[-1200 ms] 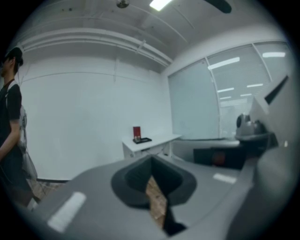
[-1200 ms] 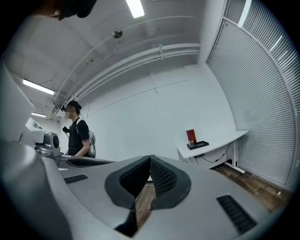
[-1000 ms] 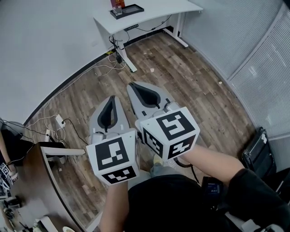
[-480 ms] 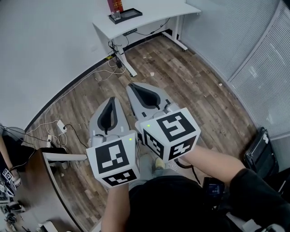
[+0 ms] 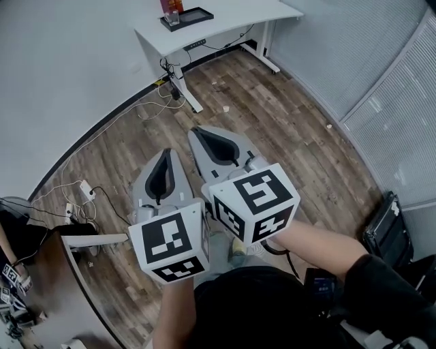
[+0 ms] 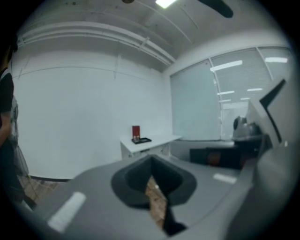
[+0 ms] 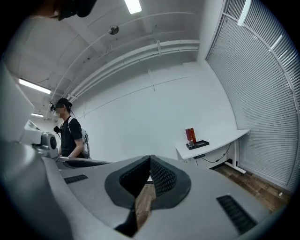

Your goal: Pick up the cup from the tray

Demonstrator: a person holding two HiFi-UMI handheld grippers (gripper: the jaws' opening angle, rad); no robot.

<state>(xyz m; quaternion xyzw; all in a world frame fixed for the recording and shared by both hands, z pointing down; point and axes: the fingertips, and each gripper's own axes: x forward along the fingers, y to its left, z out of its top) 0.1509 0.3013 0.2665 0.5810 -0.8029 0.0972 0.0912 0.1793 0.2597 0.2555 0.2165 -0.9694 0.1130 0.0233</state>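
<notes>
With left hand-held gripper (image 5: 167,148) and right hand-held gripper (image 5: 196,131) closed, empty, I should approach the far surface (image 5: 231,17), opening one squarely before the cup (image 5: 172,18) on the tray (image 5: 189,15).

We saw the left claw (image 5: 167,153) and the right claw (image 5: 198,135) cased in matt grey plastic, smooth on the outside. Their dark, rubbery-looking pads (image 7: 161,177) were finely ribbed on the right one. The marker cubes (image 5: 253,203) looked like matt white plastic printed in black. The floor (image 5: 293,129) was wood-look planking, grainy and dull. The tabletop (image 5: 231,15) was smooth and white, the tray (image 5: 196,13) matt black, the cup (image 5: 172,19) clear, and the sleeve (image 5: 381,286) black cloth.
</notes>
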